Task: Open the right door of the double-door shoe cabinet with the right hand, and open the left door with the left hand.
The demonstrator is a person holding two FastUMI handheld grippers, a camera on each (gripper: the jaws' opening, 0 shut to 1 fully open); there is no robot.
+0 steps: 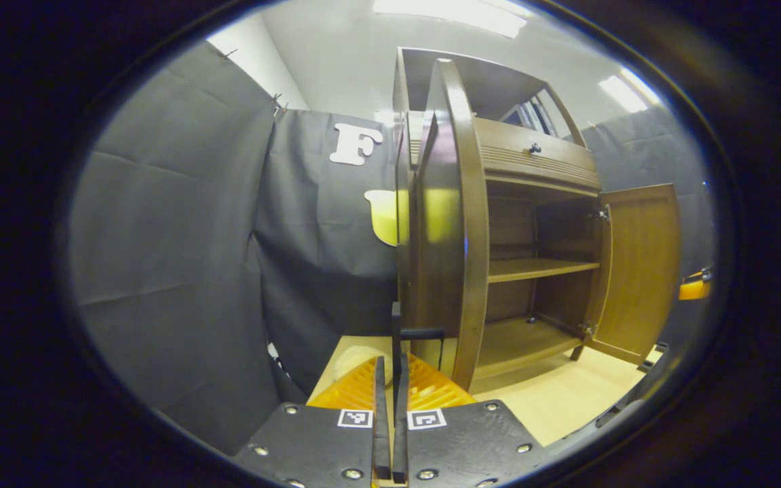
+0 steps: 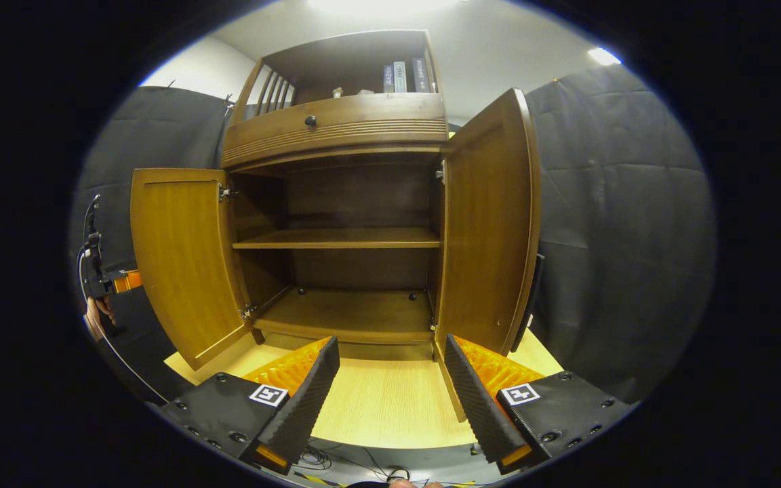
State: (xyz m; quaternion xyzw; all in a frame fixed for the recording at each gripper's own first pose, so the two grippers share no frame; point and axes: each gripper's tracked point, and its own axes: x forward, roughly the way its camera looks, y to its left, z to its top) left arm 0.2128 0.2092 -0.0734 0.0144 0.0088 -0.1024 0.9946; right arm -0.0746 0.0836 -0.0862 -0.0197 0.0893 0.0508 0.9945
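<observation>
Both doors of the shoe cabinet (image 2: 336, 129) stood swung wide. The cabinet was glossy brown wood with bare shelves; its rigid panels probably swing lightly on their hinges and are best taken by the dark handle. The left door (image 1: 455, 217) stood edge-on at the cabinet's front, the right door (image 2: 492, 224) beside the opening. The left gripper (image 1: 390, 376), ribbed orange, was closed on the left door's handle (image 1: 421, 333); the right gripper (image 2: 390, 376) gaped empty before the cabinet

Right gripper (image 2: 390, 390): black screwed plates, square coded tags, ribbed orange fingers with black foam pads. Left gripper (image 1: 391, 407) by the cabinet (image 1: 539, 224): same build.
</observation>
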